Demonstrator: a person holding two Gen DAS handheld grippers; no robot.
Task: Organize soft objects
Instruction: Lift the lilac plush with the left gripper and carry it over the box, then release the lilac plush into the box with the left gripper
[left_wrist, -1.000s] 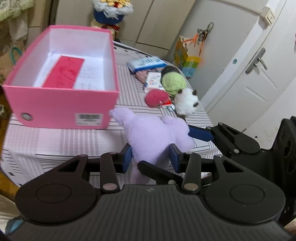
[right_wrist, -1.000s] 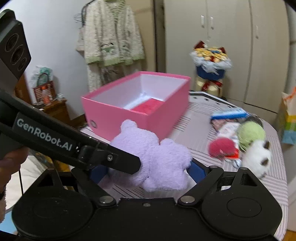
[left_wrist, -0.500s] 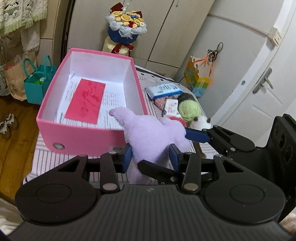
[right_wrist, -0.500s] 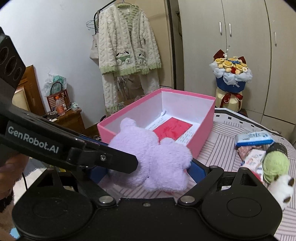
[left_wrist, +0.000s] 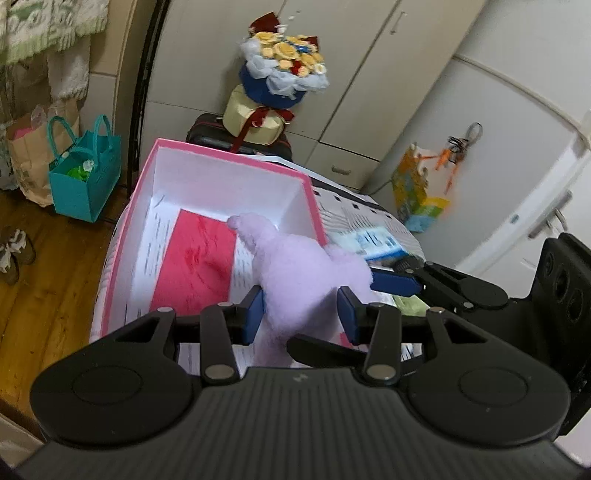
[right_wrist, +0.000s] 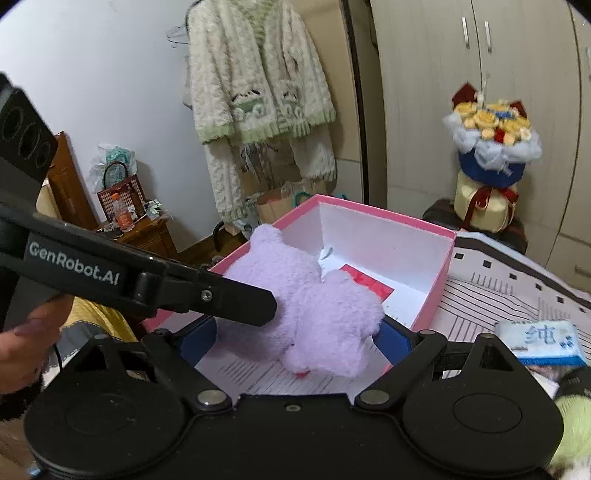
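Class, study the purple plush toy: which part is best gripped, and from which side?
Grip the purple plush toy across its thick, squashy middle, coming from the near side above the pink box. Both the left gripper and right gripper already pinch it so; its limbs are floppy.

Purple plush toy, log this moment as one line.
purple plush toy: held over pink box | left claw: gripping toy | right claw: gripping toy | not released
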